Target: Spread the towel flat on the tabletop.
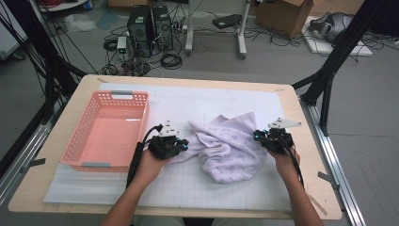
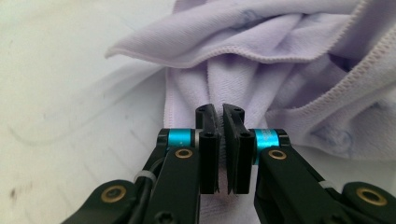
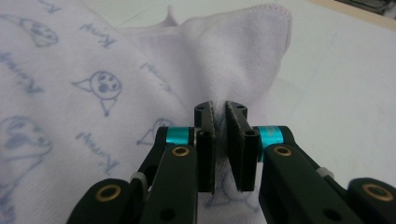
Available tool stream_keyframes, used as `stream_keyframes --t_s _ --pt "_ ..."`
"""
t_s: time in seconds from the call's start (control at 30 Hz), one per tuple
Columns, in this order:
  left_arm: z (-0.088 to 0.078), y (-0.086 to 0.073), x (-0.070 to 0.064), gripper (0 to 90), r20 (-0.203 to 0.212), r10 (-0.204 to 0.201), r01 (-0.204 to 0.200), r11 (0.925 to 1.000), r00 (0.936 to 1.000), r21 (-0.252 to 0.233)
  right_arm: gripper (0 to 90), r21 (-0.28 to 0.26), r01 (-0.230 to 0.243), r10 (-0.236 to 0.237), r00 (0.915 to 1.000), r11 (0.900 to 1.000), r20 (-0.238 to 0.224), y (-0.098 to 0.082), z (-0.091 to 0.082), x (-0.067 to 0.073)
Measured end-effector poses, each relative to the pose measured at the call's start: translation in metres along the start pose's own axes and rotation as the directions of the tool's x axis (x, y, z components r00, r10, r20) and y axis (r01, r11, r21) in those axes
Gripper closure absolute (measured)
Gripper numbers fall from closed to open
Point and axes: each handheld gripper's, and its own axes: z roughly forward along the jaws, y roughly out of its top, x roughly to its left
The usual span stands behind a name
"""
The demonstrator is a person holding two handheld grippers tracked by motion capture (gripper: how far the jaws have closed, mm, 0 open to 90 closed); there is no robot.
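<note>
High view: I see the lilac towel [image 1: 228,148] crumpled at centre frame on the bench [image 1: 61,136], right of the pink basket [image 1: 109,129]. The left gripper [image 1: 182,144] meets its left edge, the right gripper [image 1: 258,136] its right edge.

Left gripper view: the jaws are clamped on a towel [image 2: 261,70] fold.

Right gripper view: the jaws pinch a hemmed towel [image 3: 233,60] corner.
</note>
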Motion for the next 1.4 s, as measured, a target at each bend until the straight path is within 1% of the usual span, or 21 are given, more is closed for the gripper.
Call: stream_keyframes --t_s 0.13,0.2,0.3,0.37,0.47,0.5,0.57,0.6,0.63,0.7,0.73,0.8,0.83,0.87,0.97,1.0,1.03,1.07,1.23,1.3,1.4 --pt "-0.009 -0.017 -0.003 84.6 0.018 -0.022 0.022 0.9996 0.9996 -0.016 82.9 0.002 0.004 -0.004 1.0 1.0 0.008 0.02 0.013 -0.008" --pt "-0.01 -0.023 -0.005 84.4 0.026 -0.027 0.028 0.9996 0.9993 -0.011 83.6 -0.004 0.006 -0.006 0.9986 1.0 0.053 0.041 0.026 -0.02" --pt "-0.01 -0.028 -0.007 84.4 0.032 -0.03 0.03 0.9995 0.999 -0.008 84.1 -0.024 -0.036 0.039 0.9898 0.999 0.137 0.058 0.035 -0.039" --pt "-0.01 -0.03 -0.008 84.3 0.038 -0.024 0.024 0.9997 0.999 0.001 84.4 -0.03 -0.078 0.083 0.9753 0.996 0.205 0.064 0.037 -0.05" --pt "-0.01 -0.034 -0.009 84.4 0.044 -0.025 0.024 0.9995 0.9987 0.019 84.6 -0.059 -0.135 0.146 0.9417 0.989 0.303 0.066 0.034 -0.067" --pt "-0.011 -0.036 -0.009 84.3 0.045 -0.03 0.029 0.9993 0.9985 0.024 84.6 -0.068 -0.163 0.176 0.9321 0.984 0.316 0.065 0.033 -0.072" --pt "-0.013 -0.037 -0.007 82.2 0.048 -0.038 0.037 0.9991 0.9981 0.023 84.3 -0.085 -0.225 0.24 0.9273 0.971 0.288 0.061 0.031 -0.08" --pt "-0.013 -0.037 -0.007 75.5 0.048 -0.048 0.047 0.9988 0.9977 0.014 83.6 -0.078 -0.236 0.248 0.9307 0.969 0.269 0.059 0.03 -0.082" --pt "-0.014 -0.035 -0.006 75.5 0.044 -0.057 0.057 0.9984 0.9974 0.01 83.6 -0.078 -0.236 0.248 0.9307 0.969 0.269 0.059 0.03 -0.082" --pt "-0.013 -0.03 -0.004 53.5 0.026 -0.067 0.067 0.9977 0.9974 -0.001 79.9 -0.056 -0.224 0.231 0.9404 0.973 0.25 0.057 0.028 -0.08" --pt "-0.013 -0.026 -0.004 43.1 0.028 -0.065 0.065 0.9977 0.9975 -0.016 74.4 -0.063 -0.218 0.227 0.9504 0.974 0.213 0.055 0.022 -0.076" --pt "-0.011 -0.017 -0.004 41.6 0.052 -0.065 0.068 0.9966 0.9965 -0.048 70.1 -0.069 -0.209 0.219 0.9532 0.976 0.208 0.054 0.019 -0.074" --pt "-0.009 -0.012 -0.005 38.9 0.061 -0.057 0.061 0.9958 0.9965 -0.069 64.8 -0.085 -0.206 0.218 0.9593 0.975 0.179 0.052 0.01 -0.068" --pt "-0.005 -0.002 -0.008 38.2 0.096 -0.041 0.05 0.9945 0.9945 -0.092 62.4 -0.088 -0.198 0.211 0.9628 0.976 0.169 0.05 0.004 -0.064" --pt "0.002 0.007 -0.015 37.3 0.121 -0.011 0.023 0.9944 0.9926 -0.103 59.8 -0.09 -0.167 0.18 0.9705 0.982 0.161 0.045 -0.007 -0.056" --pt "0.007 0.01 -0.019 37.3 0.137 -0.002 0.016 0.9947 0.9905 -0.101 58.6 -0.094 -0.162 0.175 0.9723 0.982 0.154 0.04 -0.013 -0.053" --pt "0.013 0.013 -0.023 37.0 0.147 0.01 0.003 0.9957 0.9891 -0.093 58.0 -0.085 -0.129 0.141 0.979 0.988 0.147 0.029 -0.026 -0.045" --pt "0.019 0.015 -0.026 37.0 0.155 0.021 -0.007 0.9961 0.9877 -0.087 57.6 -0.085 -0.102 0.115 0.9798 0.991 0.164 0.023 -0.033 -0.04" --pt "0.048 0.022 -0.04 37.0 0.178 0.041 -0.034 0.9985 0.9832 -0.043 55.4 -0.047 -0.073 0.08 0.9864 0.996 0.144 -0.003 -0.053 -0.026" --pt "0.061 0.023 -0.048 36.9 0.163 0.087 -0.088 0.9961 0.9827 -0.002 54.2 -0.028 -0.055 0.058 0.9907 0.998 0.123 -0.021 -0.061 -0.019" --pt "0.066 0.024 -0.053 38.1 0.148 0.111 -0.113 0.9936 0.9827 0.002 53.3 -0.001 -0.055 0.055 0.9925 0.998 0.11 -0.032 -0.063 -0.018"
